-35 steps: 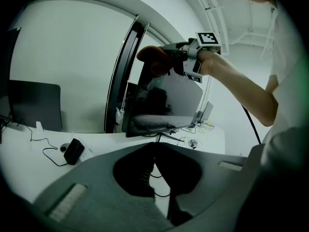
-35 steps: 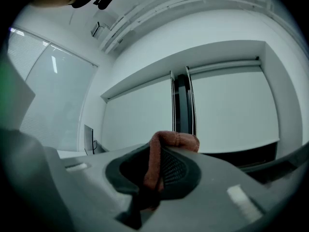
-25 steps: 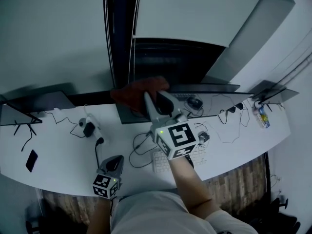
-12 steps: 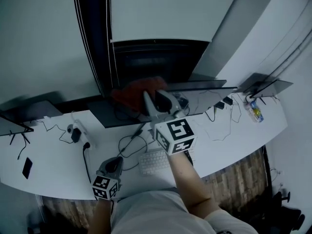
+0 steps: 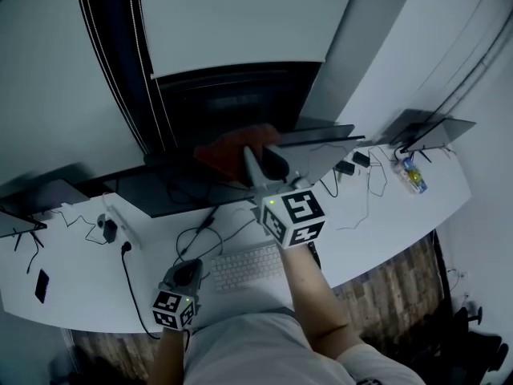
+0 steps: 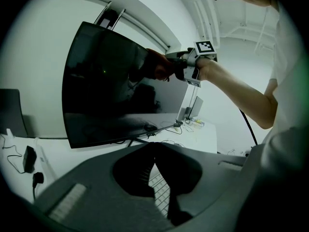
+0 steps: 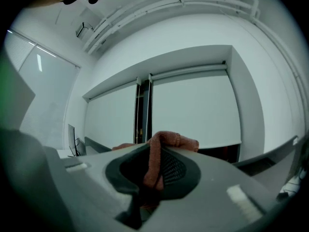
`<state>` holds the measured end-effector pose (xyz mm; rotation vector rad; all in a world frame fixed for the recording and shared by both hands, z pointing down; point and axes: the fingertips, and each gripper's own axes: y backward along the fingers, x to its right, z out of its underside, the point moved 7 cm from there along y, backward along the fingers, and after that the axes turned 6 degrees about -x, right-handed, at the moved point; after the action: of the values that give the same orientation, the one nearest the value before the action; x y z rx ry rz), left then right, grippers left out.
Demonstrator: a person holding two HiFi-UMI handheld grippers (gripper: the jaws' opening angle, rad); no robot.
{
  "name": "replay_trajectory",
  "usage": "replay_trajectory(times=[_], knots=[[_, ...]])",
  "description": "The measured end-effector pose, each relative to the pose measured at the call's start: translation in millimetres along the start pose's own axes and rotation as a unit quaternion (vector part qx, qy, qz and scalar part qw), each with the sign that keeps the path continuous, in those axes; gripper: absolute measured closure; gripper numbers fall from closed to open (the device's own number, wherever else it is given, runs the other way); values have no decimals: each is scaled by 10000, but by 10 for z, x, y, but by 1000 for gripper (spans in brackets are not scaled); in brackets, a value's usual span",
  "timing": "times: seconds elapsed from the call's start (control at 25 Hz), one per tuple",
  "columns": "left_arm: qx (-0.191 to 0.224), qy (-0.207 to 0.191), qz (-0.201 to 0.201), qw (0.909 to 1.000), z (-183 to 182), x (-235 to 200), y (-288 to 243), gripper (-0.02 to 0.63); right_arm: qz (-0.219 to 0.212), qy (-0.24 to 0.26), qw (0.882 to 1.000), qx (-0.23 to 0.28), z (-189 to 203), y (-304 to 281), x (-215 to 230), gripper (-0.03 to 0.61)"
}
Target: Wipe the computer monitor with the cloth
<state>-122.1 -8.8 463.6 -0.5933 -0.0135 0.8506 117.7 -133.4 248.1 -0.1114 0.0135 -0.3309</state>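
Right gripper [image 5: 258, 160] was up at the monitor [image 6: 111, 91], jaws clamped on the reddish cloth [image 6: 155, 65], a fold of it bunched out past the jaw tips in the right gripper view. From the left gripper view the cloth sat against the dark screen, high up and near its right-hand edge, with the arm stretched out behind it. The screen was dark, showing only dim reflections and one small green glint. Left gripper [image 5: 187, 273] hung low, near the person's body and over the front edge of the white worktop [image 5: 72, 287], jaws closed together with nothing between them. A white keyboard [image 5: 244, 267] lay on the worktop just beside it, cables trailing round it, and a dark phone [image 5: 41, 285] lay well off to the left. Only black-and-white square markers showed on the right gripper's cube [image 5: 292, 217]. A small bottle [image 5: 409, 175] lay far right; its label was too small to read.
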Motion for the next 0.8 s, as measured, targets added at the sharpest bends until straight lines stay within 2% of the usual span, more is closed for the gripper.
replay_trajectory(times=[0.8], knots=[[-184, -233, -5, 9996, -257, 862, -823, 604, 575, -393, 9972, 277, 118, 769, 1674, 529]])
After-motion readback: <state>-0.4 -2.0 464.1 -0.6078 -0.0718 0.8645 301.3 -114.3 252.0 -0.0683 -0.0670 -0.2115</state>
